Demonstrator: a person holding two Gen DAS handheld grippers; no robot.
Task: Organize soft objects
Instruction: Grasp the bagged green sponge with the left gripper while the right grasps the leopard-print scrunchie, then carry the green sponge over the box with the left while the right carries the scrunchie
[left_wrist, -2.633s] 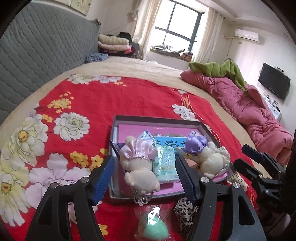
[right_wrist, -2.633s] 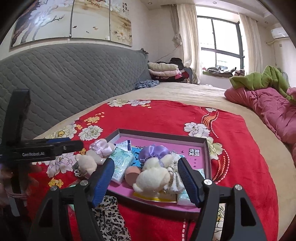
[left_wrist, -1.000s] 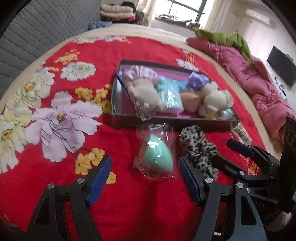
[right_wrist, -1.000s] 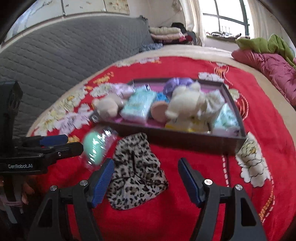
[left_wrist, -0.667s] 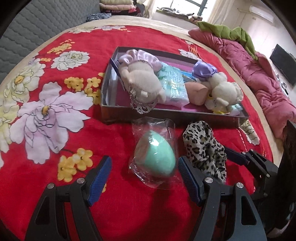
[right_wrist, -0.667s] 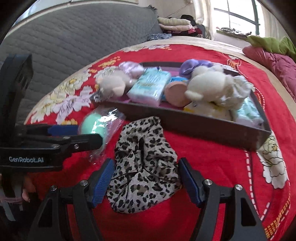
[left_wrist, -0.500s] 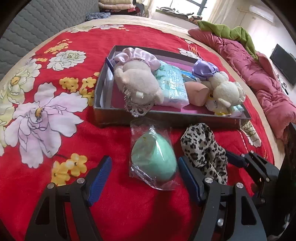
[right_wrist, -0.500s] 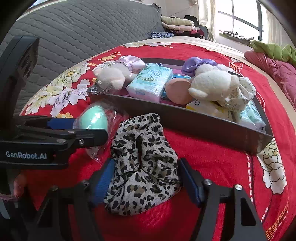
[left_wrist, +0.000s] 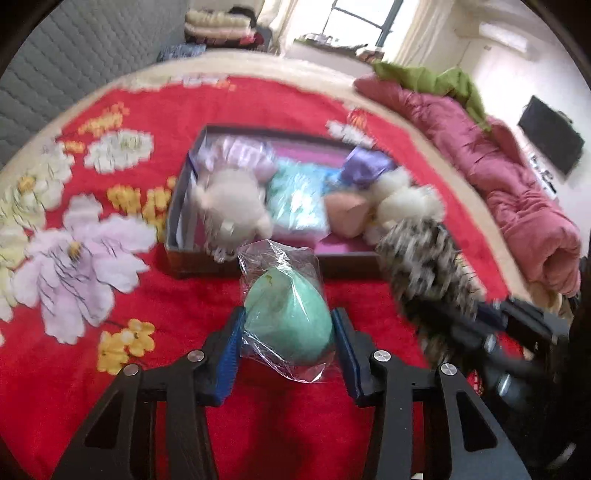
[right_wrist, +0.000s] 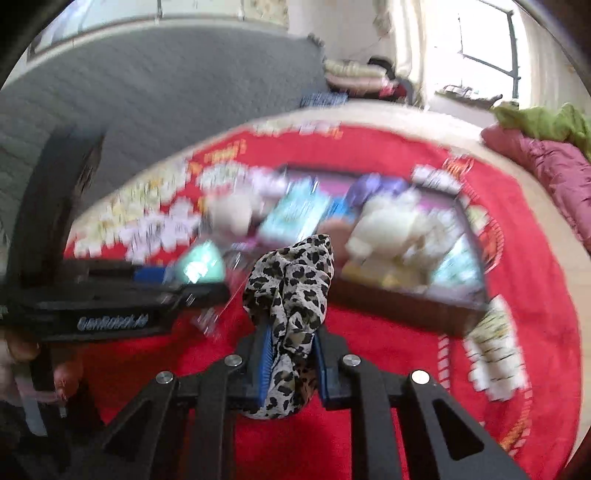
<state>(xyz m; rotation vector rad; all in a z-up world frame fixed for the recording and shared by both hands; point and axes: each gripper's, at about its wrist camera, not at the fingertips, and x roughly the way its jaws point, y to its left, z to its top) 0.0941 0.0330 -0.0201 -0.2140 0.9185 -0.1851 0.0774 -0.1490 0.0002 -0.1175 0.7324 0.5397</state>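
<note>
My left gripper (left_wrist: 288, 328) is shut on a mint green sponge egg in a clear plastic bag (left_wrist: 286, 317), held above the red bedspread. My right gripper (right_wrist: 290, 350) is shut on a leopard-print cloth (right_wrist: 291, 284), lifted off the bed; the cloth also shows in the left wrist view (left_wrist: 421, 258). Ahead stands a dark box (left_wrist: 177, 236) with a pink inside, holding two cream plush toys (left_wrist: 232, 206), a teal tissue pack (left_wrist: 299, 199) and a peach sponge (left_wrist: 347, 210). Both views are motion-blurred.
The red flowered bedspread (left_wrist: 92, 258) covers the bed. A grey quilted headboard (right_wrist: 147, 96) is on the left. A pink duvet (left_wrist: 517, 192) with a green cloth lies on the right. Folded clothes (left_wrist: 218, 29) sit at the back.
Both grippers have closed: the left on the bagged green sponge, the right on the leopard cloth. Both things have come up off the bedspread.
</note>
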